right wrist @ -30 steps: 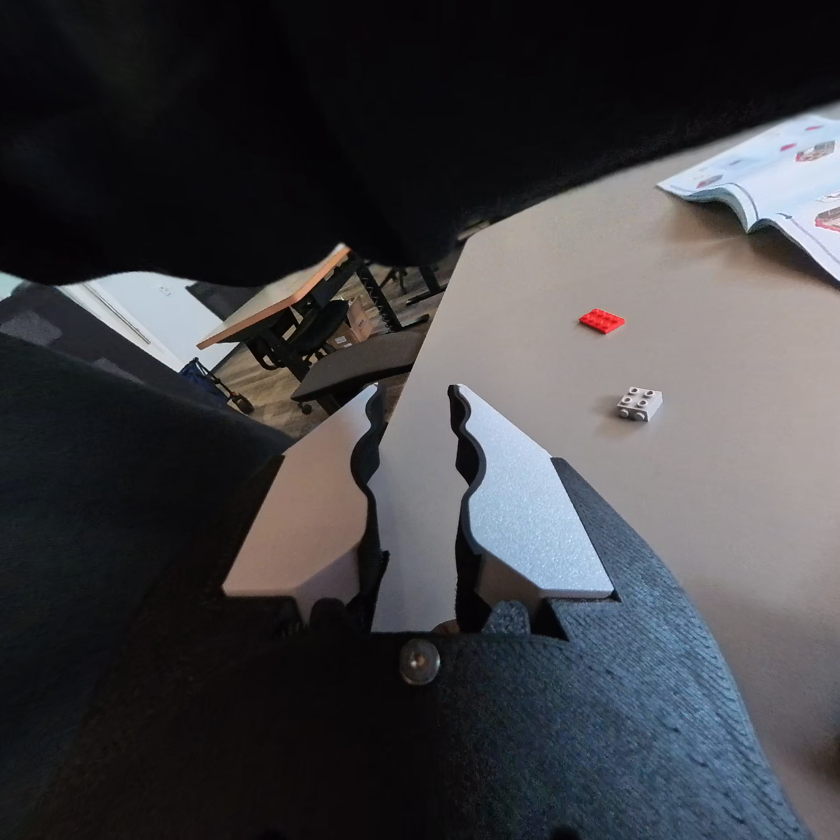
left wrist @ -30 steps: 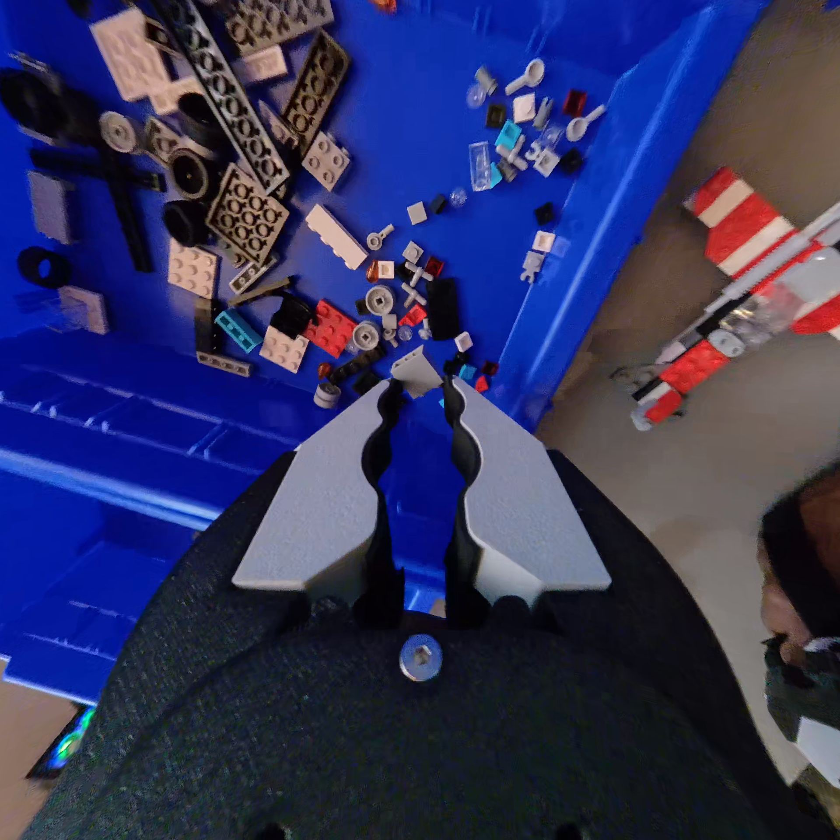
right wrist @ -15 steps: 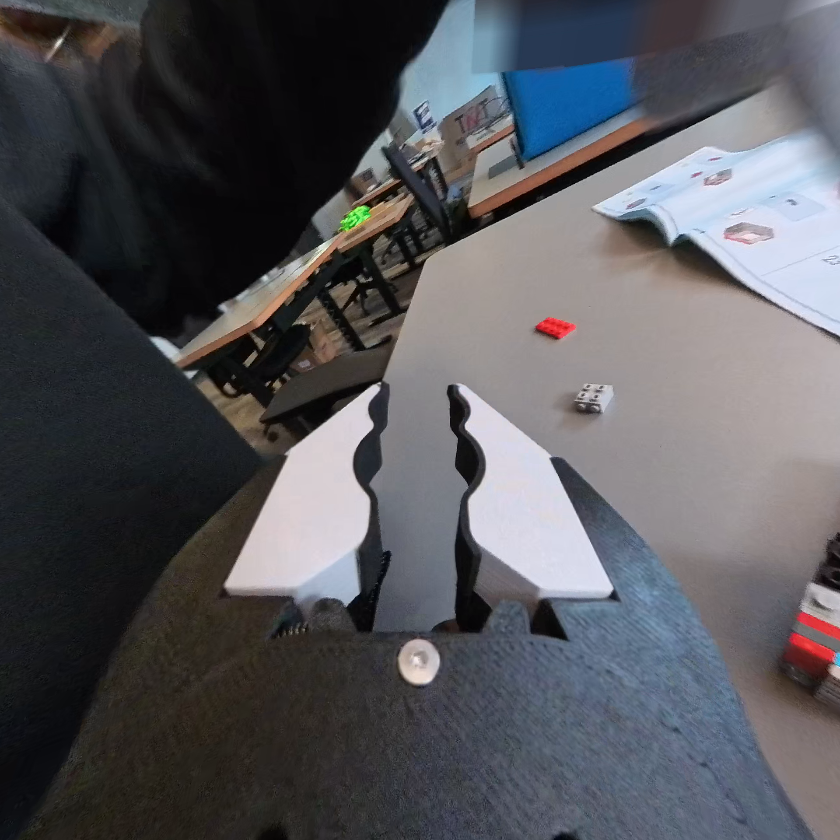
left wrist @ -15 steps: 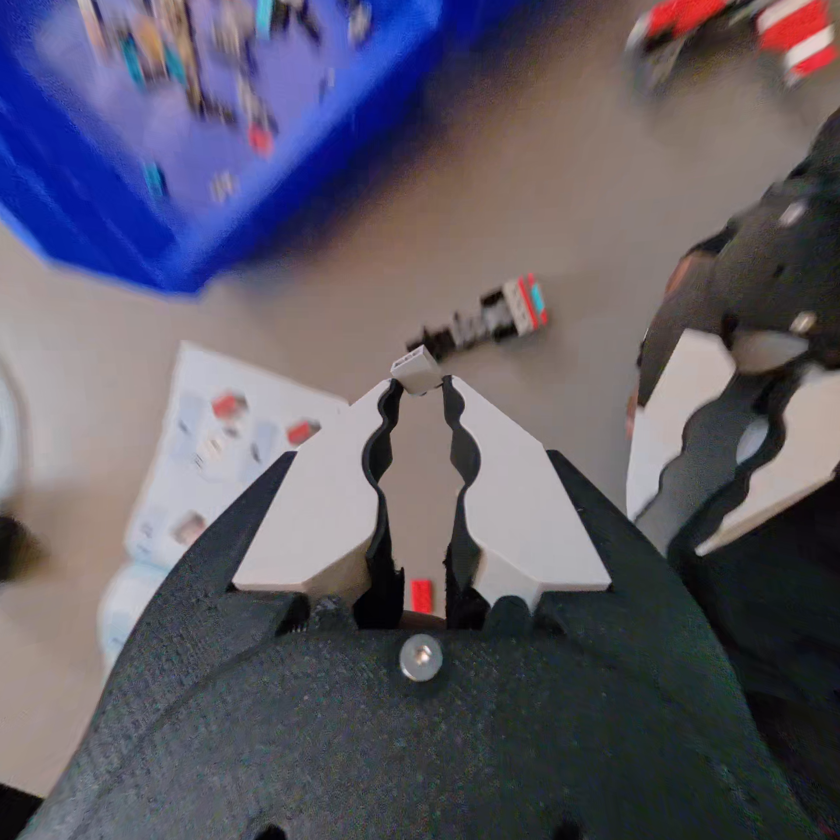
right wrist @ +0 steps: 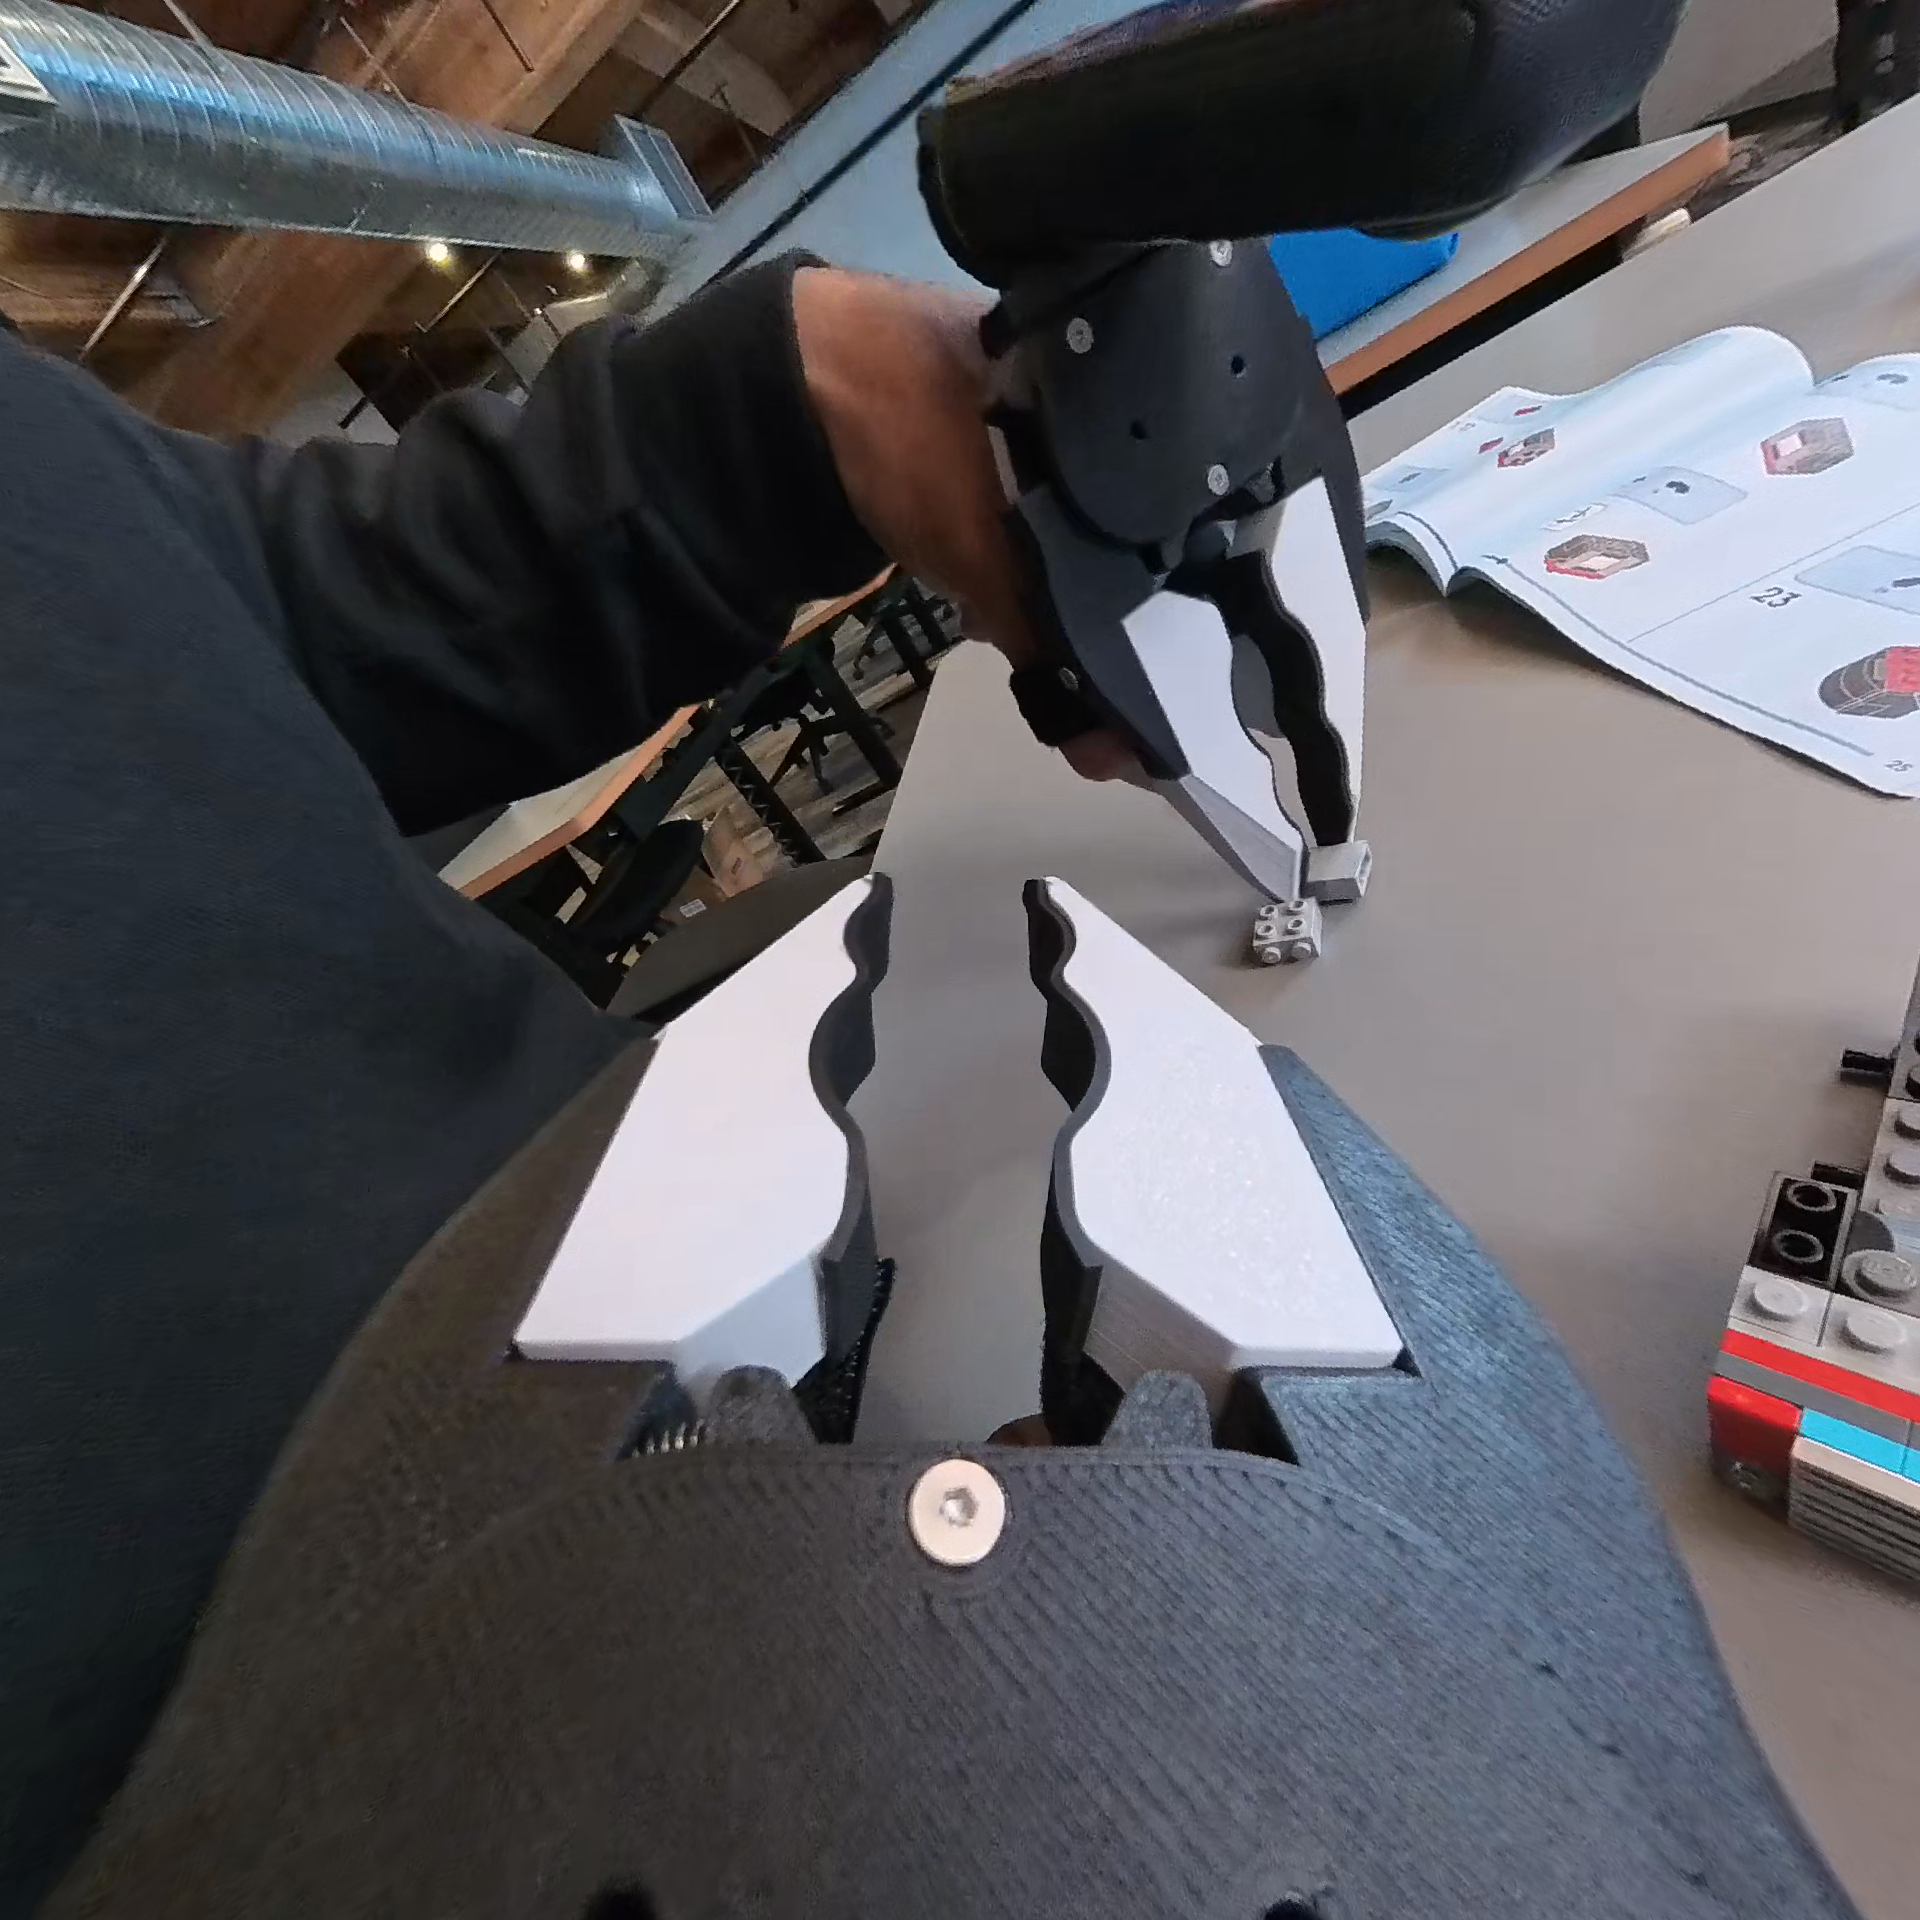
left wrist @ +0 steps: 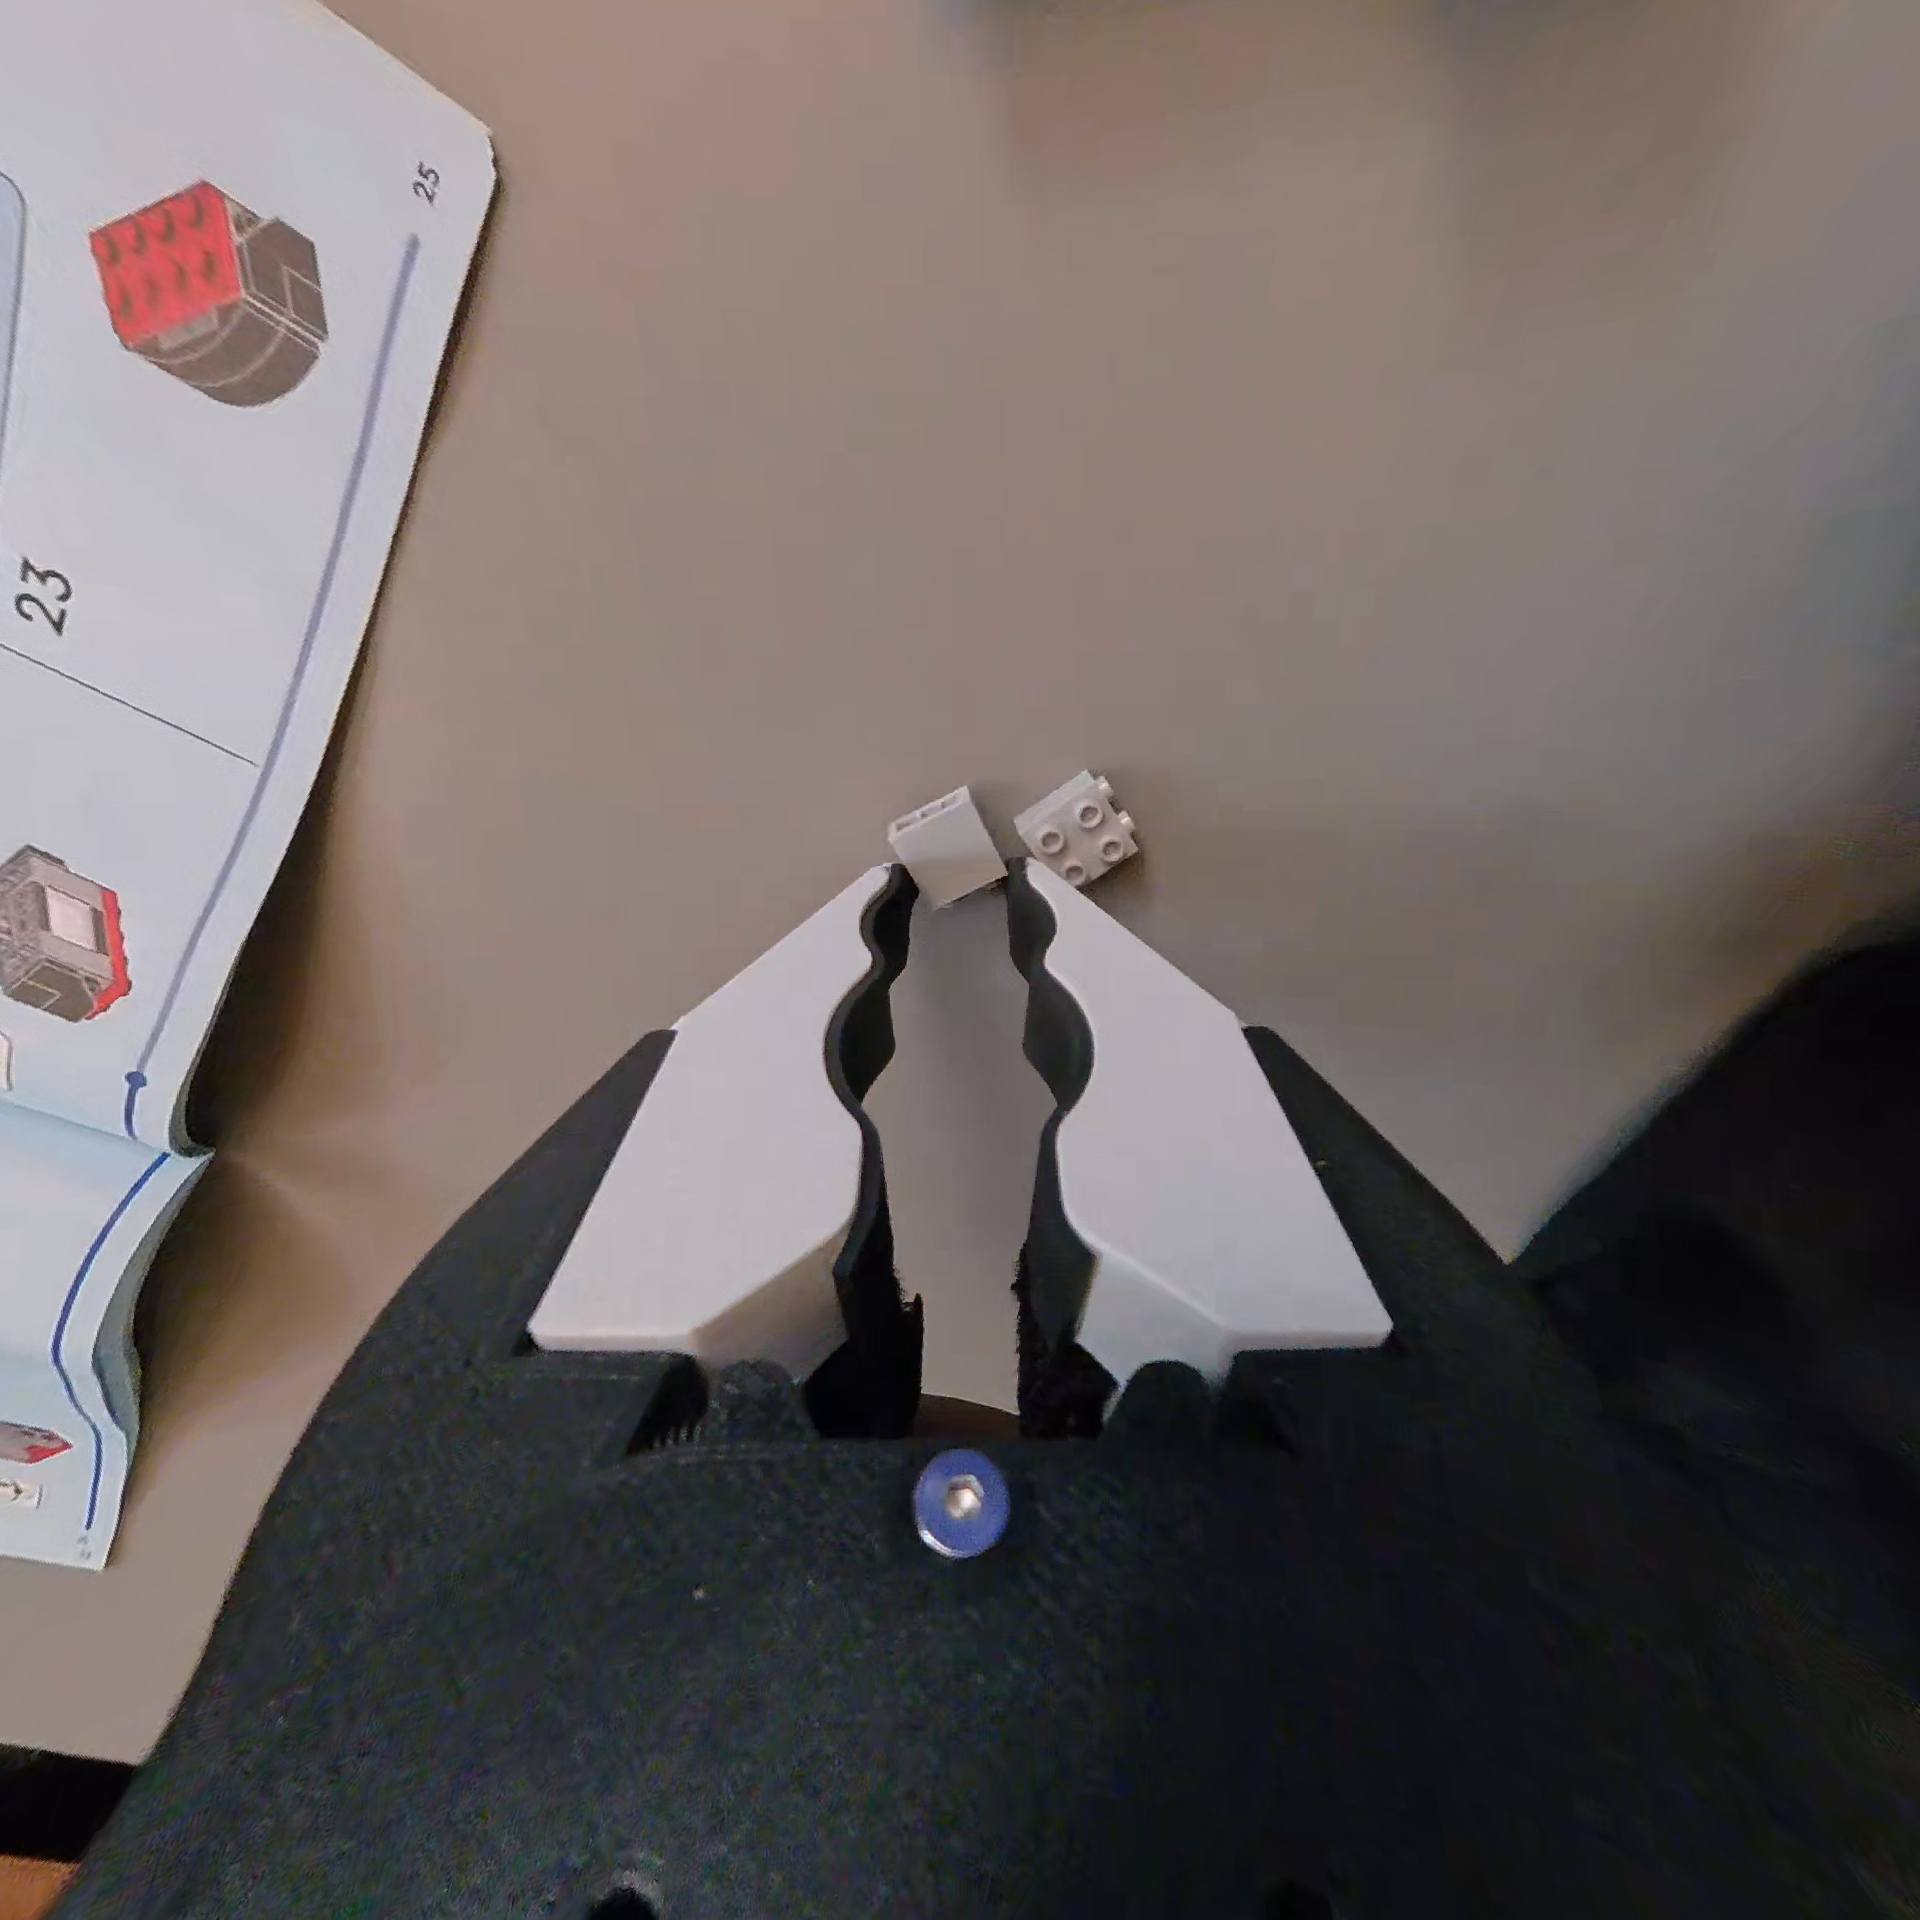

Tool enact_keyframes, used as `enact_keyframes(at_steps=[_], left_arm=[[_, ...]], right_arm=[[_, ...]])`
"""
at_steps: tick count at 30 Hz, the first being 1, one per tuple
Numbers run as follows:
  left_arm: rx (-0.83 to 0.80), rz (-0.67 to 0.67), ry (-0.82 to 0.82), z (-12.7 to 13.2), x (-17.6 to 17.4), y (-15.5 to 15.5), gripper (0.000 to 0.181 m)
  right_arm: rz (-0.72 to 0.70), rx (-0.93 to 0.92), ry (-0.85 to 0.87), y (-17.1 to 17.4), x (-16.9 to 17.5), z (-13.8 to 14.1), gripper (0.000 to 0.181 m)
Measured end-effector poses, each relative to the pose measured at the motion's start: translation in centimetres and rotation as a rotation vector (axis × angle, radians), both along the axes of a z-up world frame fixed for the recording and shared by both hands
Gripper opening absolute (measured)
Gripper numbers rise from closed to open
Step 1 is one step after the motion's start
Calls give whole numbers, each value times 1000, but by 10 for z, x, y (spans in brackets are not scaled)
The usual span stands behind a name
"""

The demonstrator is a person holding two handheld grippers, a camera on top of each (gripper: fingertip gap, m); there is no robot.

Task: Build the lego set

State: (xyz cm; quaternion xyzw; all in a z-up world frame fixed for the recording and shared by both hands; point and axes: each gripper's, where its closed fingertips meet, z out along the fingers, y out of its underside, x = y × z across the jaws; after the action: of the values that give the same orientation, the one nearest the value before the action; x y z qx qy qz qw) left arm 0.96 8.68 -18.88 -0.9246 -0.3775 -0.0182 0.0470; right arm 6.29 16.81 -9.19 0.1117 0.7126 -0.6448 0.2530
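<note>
My left gripper (left wrist: 956,878) is shut on a small light grey slope brick (left wrist: 948,854) at its fingertips. It holds the brick low over the grey table, just left of a grey studded brick (left wrist: 1081,842) that lies on its side. In the right wrist view the left gripper (right wrist: 1311,878) points down, with the held brick (right wrist: 1340,871) just beyond the studded brick (right wrist: 1286,933). My right gripper (right wrist: 956,904) is open and empty, a short way in front of them above the table.
An open instruction booklet (left wrist: 208,520) lies at the left, and shows in the right wrist view (right wrist: 1714,582) at the far right. A partly built model (right wrist: 1849,1351) of grey, black, red and teal bricks sits at the right edge. A person's hand (right wrist: 914,468) holds the left gripper.
My left gripper carried the grey slope brick from over the blue parts bin to the table and lowered it beside the studded brick. My right gripper stayed open.
</note>
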Motion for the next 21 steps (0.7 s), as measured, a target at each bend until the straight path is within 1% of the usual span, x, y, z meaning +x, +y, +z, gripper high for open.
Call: enact_keyframes(at_steps=[5, 11, 15, 21], left_arm=[[-13, 13, -2, 2, -4, -3, 24], [1, 19, 25, 14, -11, 1, 35], [46, 39, 57, 23, -16, 8, 42], [137, 57, 110, 40, -23, 24, 43]], right_arm=[[10, -3, -11, 0, 0, 0, 27], [15, -1, -11, 0, 1, 0, 27], [12, -1, -8, 0, 1, 0, 27], [13, -1, -4, 0, 1, 0, 27]])
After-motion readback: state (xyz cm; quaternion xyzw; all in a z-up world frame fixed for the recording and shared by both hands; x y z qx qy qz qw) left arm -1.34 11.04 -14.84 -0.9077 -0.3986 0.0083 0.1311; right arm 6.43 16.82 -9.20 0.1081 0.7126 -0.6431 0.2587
